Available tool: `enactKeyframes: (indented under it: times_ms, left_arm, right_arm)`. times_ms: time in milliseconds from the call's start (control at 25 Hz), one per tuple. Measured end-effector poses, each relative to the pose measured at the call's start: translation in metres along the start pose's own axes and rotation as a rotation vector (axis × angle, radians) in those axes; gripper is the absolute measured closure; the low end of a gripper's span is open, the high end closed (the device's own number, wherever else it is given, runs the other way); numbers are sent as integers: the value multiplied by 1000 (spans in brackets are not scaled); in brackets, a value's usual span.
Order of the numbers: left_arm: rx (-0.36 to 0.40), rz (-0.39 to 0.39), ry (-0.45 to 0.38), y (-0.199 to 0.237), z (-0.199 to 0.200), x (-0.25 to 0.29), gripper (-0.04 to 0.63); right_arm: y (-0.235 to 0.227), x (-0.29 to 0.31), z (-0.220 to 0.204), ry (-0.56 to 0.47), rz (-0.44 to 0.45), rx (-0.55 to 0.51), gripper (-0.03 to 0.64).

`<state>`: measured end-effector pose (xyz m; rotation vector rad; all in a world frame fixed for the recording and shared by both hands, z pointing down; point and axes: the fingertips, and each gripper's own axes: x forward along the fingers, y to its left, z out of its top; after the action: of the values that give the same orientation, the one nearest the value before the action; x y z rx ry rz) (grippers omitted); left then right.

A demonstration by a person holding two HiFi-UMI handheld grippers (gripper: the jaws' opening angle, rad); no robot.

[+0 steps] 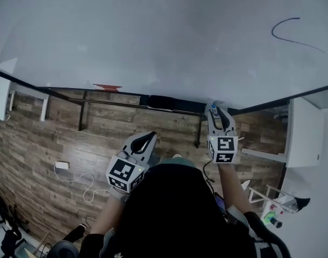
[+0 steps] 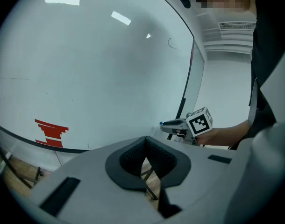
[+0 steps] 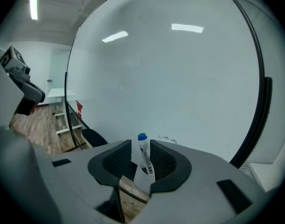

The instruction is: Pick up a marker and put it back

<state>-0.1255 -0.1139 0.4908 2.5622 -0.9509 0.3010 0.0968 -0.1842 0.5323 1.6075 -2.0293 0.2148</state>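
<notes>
A white marker with a blue cap (image 3: 142, 146) stands upright between the pads of my right gripper (image 3: 140, 158), which is shut on it. In the head view the right gripper (image 1: 216, 113) holds the marker's cap (image 1: 213, 106) close to the whiteboard's (image 1: 153, 36) lower edge; whether it touches cannot be told. My left gripper (image 1: 146, 140) hangs lower and to the left, away from the board. Its jaws are shut with nothing between them (image 2: 145, 160). The left gripper view also shows the right gripper (image 2: 176, 125) beside the board.
The whiteboard carries a black curved line (image 1: 286, 31) at the upper right and a red mark (image 1: 106, 87) on its lower edge. A dark block (image 1: 159, 102) sits at the board's bottom rail. Below are a wooden floor, a cable with a white adapter (image 1: 62, 165), and a white table (image 1: 306, 136).
</notes>
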Motion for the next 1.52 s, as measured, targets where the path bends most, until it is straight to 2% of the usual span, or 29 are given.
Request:
enactKeyframes:
  times_ms: [400,880,1240,1520]
  left_arm:
    - [13,-19,11,24,6,6,577]
    - [43,-83,-12,12,20,18,577]
    - [64,-184,-34,-14,30,39,577]
    - [99,-275,-44,-41,41,58,577]
  right_arm:
    - [-10,13,-1,34,-77,-18,509]
    - [-24,-15,27,-32,-125,5,522]
    - [-43,-67,68,-158,-177,91,522]
    - [-56,-106,76,-203,-229,147,522]
